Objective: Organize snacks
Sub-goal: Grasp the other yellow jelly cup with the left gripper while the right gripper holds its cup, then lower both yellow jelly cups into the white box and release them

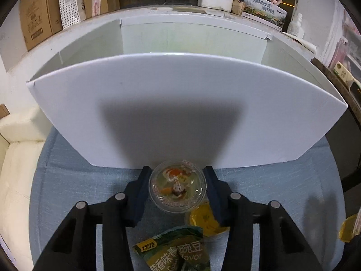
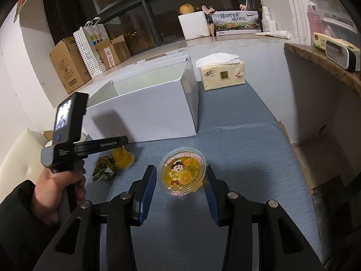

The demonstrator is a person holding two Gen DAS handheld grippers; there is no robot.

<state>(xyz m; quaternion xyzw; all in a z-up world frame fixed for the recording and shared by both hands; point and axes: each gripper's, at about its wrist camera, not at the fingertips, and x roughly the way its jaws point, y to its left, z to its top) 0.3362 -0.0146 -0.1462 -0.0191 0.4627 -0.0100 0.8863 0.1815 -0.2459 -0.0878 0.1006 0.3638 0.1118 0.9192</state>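
Note:
My left gripper [image 1: 177,188] is shut on a clear jelly cup [image 1: 177,190] with a cartoon lid and holds it above the blue cloth, just in front of the white box [image 1: 180,103]. Below it lie a yellow jelly cup [image 1: 204,220] and a green pea snack bag [image 1: 176,253]. My right gripper [image 2: 181,179] has its jaws around an orange jelly cup [image 2: 182,172] with a cartoon lid, pads touching its rim, above the table. The white box [image 2: 144,110] is open on top. The left gripper's body [image 2: 74,144] shows at the left, above a yellow cup [image 2: 123,157] and green bag [image 2: 102,168].
A tissue pack [image 2: 222,72] stands right of the box. Cardboard boxes [image 2: 70,65] and a dotted paper bag [image 2: 91,49] line the back ledge. A stone counter [image 2: 322,65] juts in at the right. A cream sofa [image 1: 15,149] lies to the left.

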